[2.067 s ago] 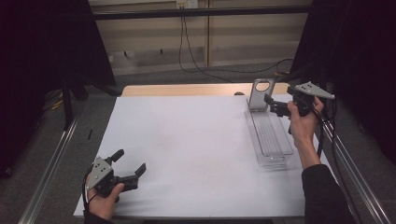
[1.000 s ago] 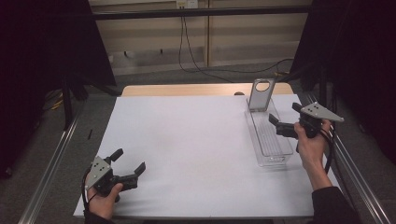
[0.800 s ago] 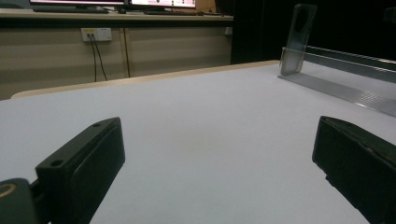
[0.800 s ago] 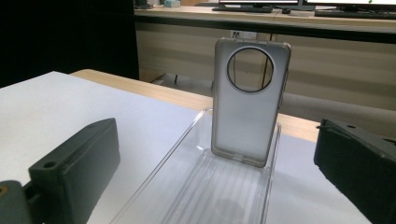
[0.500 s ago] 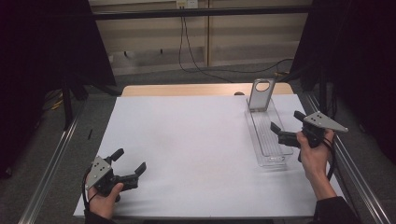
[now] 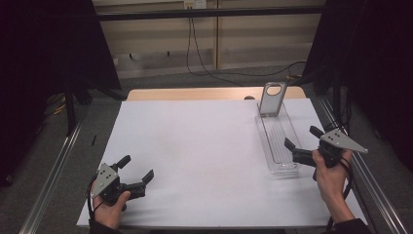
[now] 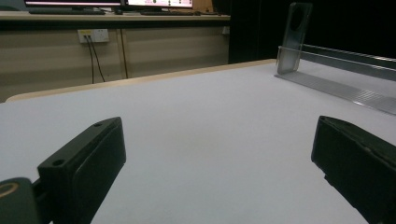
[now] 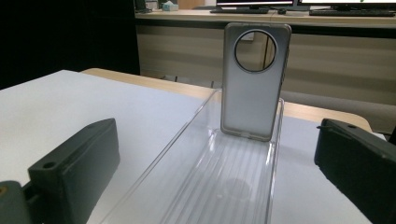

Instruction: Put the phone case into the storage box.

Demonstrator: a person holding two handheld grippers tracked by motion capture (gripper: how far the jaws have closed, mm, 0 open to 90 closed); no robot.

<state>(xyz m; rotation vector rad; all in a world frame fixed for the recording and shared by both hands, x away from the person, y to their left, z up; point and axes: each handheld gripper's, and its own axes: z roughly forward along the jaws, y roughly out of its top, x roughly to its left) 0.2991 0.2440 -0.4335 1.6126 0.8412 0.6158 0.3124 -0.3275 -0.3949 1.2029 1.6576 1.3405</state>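
A grey phone case with a round camera hole (image 6: pixel 271 99) stands upright at the two o'clock end of a long clear plastic tray (image 6: pixel 280 146) on the white surface (image 6: pixel 204 146). The right gripper (image 6: pixel 303 145), fingers spread and empty, hovers at the tray's near end; the left gripper (image 6: pixel 136 168), fingers likewise released, rests at seven o'clock.

Worktop (image 6: pixel 204 92): you have a pale wooden top — its bare edge shows along the far side.
Cover: a white sheet (image 6: pixel 195 156) lies flat over nearly all of it, reaching your near edge.
On the sheet: a long clear plastic tray (image 6: pixel 277 146) sits at your right, running from near to far.
In the tray: a grey phone case (image 6: pixel 271 99) stands upright at the far end — its round cut-out is uppermost.
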